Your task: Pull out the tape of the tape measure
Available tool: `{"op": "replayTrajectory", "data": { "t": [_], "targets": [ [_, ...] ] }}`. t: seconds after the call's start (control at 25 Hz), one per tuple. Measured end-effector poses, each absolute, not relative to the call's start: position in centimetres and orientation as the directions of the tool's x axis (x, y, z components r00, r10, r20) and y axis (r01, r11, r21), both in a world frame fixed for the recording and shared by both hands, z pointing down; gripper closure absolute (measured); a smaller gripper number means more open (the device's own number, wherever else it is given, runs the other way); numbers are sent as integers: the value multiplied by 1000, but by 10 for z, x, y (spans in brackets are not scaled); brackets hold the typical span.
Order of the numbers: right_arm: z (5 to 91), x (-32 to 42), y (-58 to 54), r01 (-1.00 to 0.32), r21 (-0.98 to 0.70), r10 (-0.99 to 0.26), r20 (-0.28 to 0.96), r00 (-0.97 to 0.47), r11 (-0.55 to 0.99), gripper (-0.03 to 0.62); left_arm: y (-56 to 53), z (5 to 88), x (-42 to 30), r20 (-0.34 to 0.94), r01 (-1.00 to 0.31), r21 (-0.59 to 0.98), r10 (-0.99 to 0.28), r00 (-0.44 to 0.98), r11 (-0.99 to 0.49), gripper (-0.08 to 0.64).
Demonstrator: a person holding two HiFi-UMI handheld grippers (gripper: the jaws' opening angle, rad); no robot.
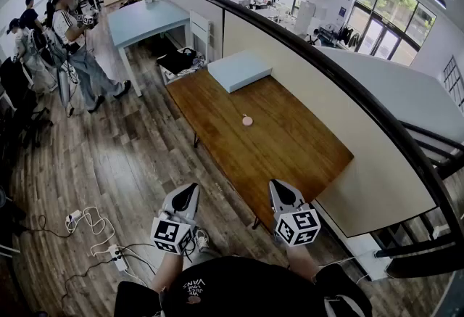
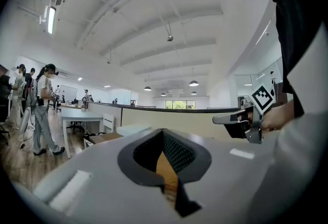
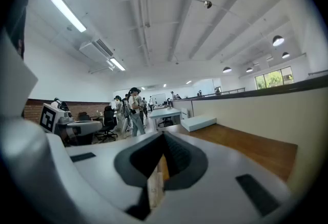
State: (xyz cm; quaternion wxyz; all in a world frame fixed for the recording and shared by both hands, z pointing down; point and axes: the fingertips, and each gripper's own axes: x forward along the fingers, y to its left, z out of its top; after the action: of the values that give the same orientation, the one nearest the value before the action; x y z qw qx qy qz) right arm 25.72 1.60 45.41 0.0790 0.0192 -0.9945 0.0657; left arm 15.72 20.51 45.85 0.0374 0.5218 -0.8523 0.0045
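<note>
The tape measure (image 1: 247, 120), a small round pinkish case, lies alone near the middle of the long wooden table (image 1: 304, 156). Both grippers hang in the air at the table's near end, well short of the tape measure. My left gripper (image 1: 190, 191) is over the floor just left of the table corner, shut with nothing in it. My right gripper (image 1: 280, 186) is over the table's near edge, also shut and empty. In the left gripper view the jaws (image 2: 164, 136) are together, and the right gripper (image 2: 241, 118) shows at the side. The tape measure is hidden in both gripper views.
A flat pale grey block (image 1: 239, 69) lies on the table's far end. A low wall with a dark railing (image 1: 326, 69) runs along the table's right side. A light blue table (image 1: 148, 18) and several people (image 1: 72, 40) stand at the far left. Cables and a power strip (image 1: 109, 254) lie on the floor.
</note>
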Motion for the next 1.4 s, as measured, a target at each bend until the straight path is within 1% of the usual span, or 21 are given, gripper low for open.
{"op": "replayTrajectory", "data": {
  "t": [0.28,0.48,0.56,0.6,0.64,0.68,0.72,0.76,0.88,1.16,1.4],
  "targets": [
    [452,233,19,-56,-127,-34,164,-986,990,580,206,457,135,65,-892,43,-893,-446,449,549],
    [454,205,21,-66,-183,-42,132,-990,981,580,207,462,112,60,-910,59,-911,-407,411,548],
    [456,190,21,-87,-190,-63,130,-989,978,569,206,464,102,66,-923,77,-925,-374,378,538],
    [457,183,22,-96,-194,-71,132,-989,976,567,206,466,97,71,-927,87,-931,-359,364,519],
    [458,174,23,-103,-201,-78,131,-988,974,548,207,468,91,80,-930,95,-934,-347,354,460],
    [459,166,24,-111,-210,-85,130,-988,971,475,208,471,85,89,-933,99,-937,-338,346,392],
    [459,158,26,-119,-217,-92,131,-987,969,390,209,473,78,97,-936,100,-939,-329,338,379],
    [460,150,28,-124,-221,-95,135,-986,967,377,211,474,71,104,-939,98,-942,-319,329,377],
    [463,128,36,-136,-226,-104,148,-984,965,377,217,477,49,115,-949,89,-950,-291,301,356],
    [481,94,53,-212,-241,-168,190,-967,947,377,238,485,8,128,-966,81,-964,-234,245,356],
    [498,78,55,-252,-252,-184,262,-947,934,377,236,498,-16,137,-973,98,-971,-195,209,356]
  ]
}}
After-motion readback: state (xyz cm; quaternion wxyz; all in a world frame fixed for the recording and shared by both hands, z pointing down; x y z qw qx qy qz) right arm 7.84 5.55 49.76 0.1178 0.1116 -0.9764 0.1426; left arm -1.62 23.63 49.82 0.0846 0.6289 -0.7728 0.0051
